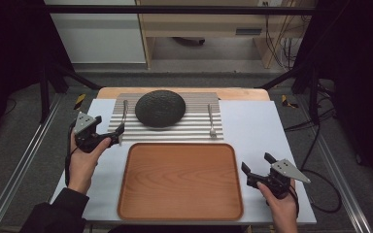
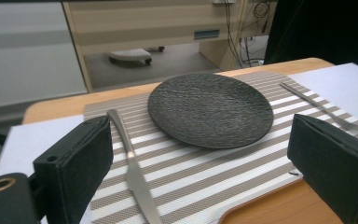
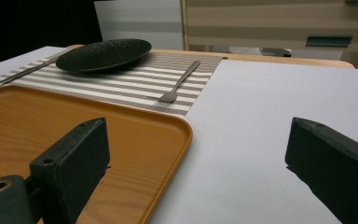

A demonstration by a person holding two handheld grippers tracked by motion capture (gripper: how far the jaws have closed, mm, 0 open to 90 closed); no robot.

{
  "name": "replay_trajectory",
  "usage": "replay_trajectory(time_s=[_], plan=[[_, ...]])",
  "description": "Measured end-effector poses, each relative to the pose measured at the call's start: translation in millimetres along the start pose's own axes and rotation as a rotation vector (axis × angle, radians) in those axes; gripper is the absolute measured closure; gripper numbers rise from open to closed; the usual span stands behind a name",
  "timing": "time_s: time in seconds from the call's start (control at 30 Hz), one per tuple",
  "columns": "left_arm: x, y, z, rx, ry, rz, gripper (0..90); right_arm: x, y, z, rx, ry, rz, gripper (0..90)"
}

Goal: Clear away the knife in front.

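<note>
On the left, the person's left hand (image 1: 82,158) holds the left gripper (image 1: 120,132) over the left edge of the striped grey and white place mat (image 1: 184,130). Its two black jaws are wide apart and hold nothing. Right by the jaws lies the long thin silver knife (image 1: 124,112). It rests flat on the left part of the mat. Its long side runs from the near edge of the mat to the far edge, with the blade end at the near edge, just by the jaws, and the handle pointing away from the person. In the left gripper view the knife (image 2: 133,170) passes just inside the left jaw, not touching it.

Just right of the knife sits the round dark bumpy plate (image 1: 160,108), in the middle of the mat. In front of the mat lies the big flat wooden tray (image 1: 180,212).

Further right on the mat lies the small silver fork (image 1: 211,120). It runs the same way as the knife, with its prongs near the tray.

On the far right, the right gripper (image 1: 256,167) hovers over the white table cover (image 1: 252,121), just beside the tray's right edge. Its jaws are wide apart too, and hold nothing.
</note>
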State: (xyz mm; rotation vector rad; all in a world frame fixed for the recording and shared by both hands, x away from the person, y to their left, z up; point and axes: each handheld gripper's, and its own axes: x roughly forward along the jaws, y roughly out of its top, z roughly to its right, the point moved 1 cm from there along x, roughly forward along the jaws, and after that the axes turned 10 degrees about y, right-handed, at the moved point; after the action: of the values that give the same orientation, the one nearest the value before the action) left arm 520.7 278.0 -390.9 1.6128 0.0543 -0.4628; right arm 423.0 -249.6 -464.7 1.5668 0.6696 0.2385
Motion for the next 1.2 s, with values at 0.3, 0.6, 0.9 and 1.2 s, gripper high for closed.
replay_trajectory(time_s=[0.3, 0.6, 0.9, 1.2], plan=[[4.6, 21.5, 6.6, 0.073, 0.008, -0.022, 6.6, 3.7, -0.5, 0.2, -0.001, -0.001, -0.014, 6.7], [31.4, 27.6, 9.3, 0.091, 0.036, -0.076, 7.5, 3.5, -0.8, 0.0, 0.002, 0.002, -0.02, 6.7], [78.7, 16.2, -4.4, 0.1, 0.101, -0.124, 9.3, 4.3, -1.9, 1.3, 0.003, -0.001, -0.03, 6.9], [117.0, 0.5, -25.2, 0.075, 0.19, -0.148, 13.5, 3.3, -2.9, 3.7, 0.014, -0.015, -0.03, 6.9]])
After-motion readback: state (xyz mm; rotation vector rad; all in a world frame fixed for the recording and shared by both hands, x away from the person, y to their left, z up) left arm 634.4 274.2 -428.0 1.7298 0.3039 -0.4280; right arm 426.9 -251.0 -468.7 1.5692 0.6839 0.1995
